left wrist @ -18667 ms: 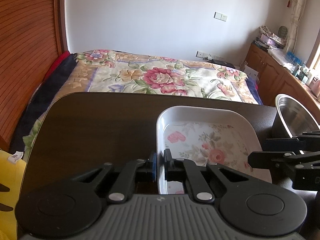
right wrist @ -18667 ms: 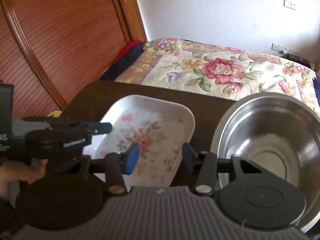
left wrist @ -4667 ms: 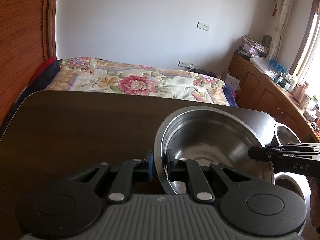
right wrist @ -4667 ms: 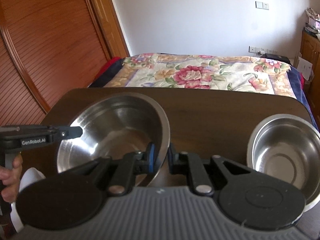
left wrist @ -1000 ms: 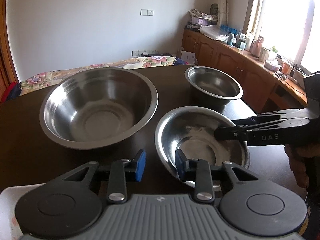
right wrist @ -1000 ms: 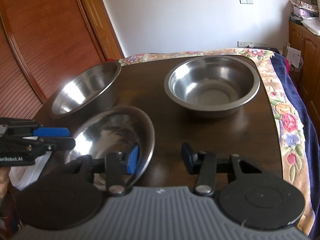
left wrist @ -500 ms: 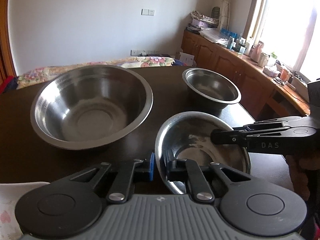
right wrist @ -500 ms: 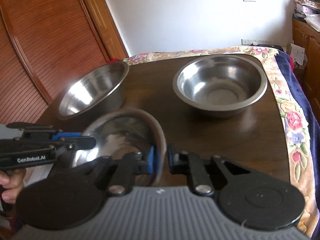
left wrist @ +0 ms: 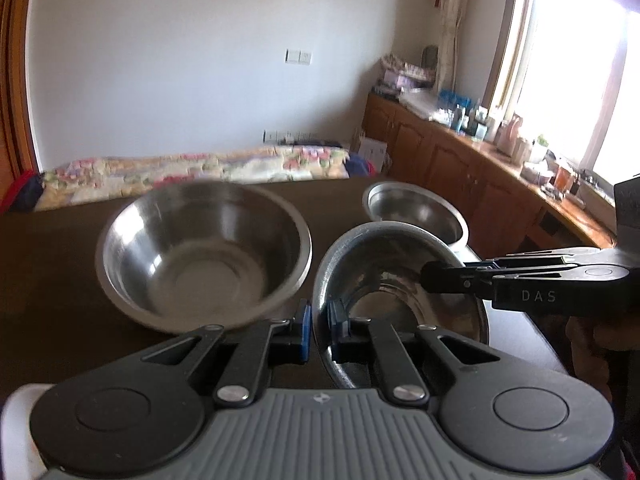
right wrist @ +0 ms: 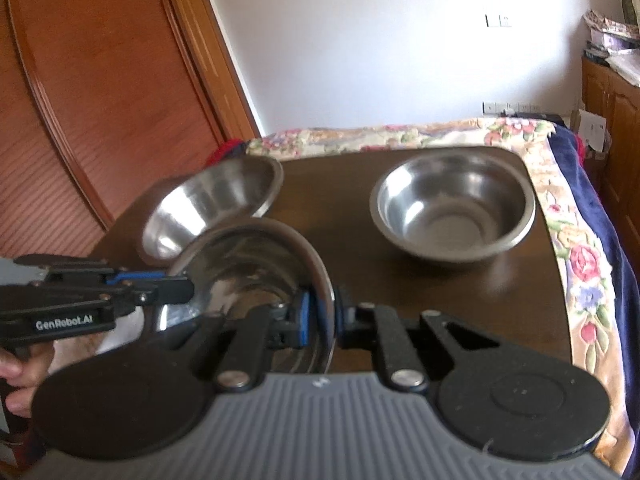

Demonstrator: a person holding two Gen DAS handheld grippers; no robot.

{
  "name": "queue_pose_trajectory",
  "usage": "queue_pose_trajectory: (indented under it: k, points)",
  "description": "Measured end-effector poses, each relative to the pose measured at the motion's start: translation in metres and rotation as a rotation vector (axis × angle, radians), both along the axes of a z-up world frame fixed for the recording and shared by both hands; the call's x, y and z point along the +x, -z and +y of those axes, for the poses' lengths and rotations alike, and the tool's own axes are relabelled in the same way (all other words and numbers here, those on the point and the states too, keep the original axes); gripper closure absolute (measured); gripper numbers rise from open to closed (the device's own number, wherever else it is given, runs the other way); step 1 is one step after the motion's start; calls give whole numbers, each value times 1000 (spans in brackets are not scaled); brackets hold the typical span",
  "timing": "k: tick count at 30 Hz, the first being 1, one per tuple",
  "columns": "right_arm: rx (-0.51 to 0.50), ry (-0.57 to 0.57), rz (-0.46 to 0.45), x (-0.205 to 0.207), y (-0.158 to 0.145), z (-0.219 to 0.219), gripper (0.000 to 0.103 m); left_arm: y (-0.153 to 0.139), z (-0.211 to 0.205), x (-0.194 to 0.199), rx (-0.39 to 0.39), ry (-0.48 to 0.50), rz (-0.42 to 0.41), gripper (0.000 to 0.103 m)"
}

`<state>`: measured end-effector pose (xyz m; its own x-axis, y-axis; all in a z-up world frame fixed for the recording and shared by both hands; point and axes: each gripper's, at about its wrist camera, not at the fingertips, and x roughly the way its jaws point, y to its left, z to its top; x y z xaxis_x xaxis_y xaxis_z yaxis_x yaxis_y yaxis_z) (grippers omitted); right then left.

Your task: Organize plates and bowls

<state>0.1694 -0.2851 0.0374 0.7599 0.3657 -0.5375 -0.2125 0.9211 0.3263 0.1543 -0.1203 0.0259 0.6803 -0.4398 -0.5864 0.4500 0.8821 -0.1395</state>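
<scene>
Both tongs pinch the same small steel bowl [left wrist: 400, 276]. The left tongs [left wrist: 318, 330] are pressed onto its near rim as the left wrist view shows it, one finger outside the wall and one inside. The right tongs [right wrist: 320, 314] clamp the opposite rim, blue pad [right wrist: 302, 316] inside, black finger outside. In the left view the right tongs [left wrist: 430, 280] reach in from the right onto the far rim; in the right view the left tongs [right wrist: 188, 290] come in from the left the same way. The bowl [right wrist: 256, 280] is tilted and looks raised off the desk [left wrist: 52, 264], though whether its base touches I cannot tell

Past it, a big bowl [left wrist: 204, 252] sits upright on the dark desk, just to the left in the left view. A mid bowl [right wrist: 452, 216] stands well apart toward the desk's far right corner. A white dish [left wrist: 16, 420] shows at the lower left edge. A bed [right wrist: 400, 136] with a floral cover lies behind the desk
</scene>
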Motion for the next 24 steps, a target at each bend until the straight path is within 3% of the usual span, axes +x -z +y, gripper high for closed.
queue_pose_trajectory:
  k: [14, 24]
  points:
    - [13, -46, -113, 31, -51, 21, 89, -60, 35, 23, -1, -95, -98, 78]
    - [8, -79, -112, 74, -51, 48, 89, -53, 65, 69, 12, -160, -67, 78]
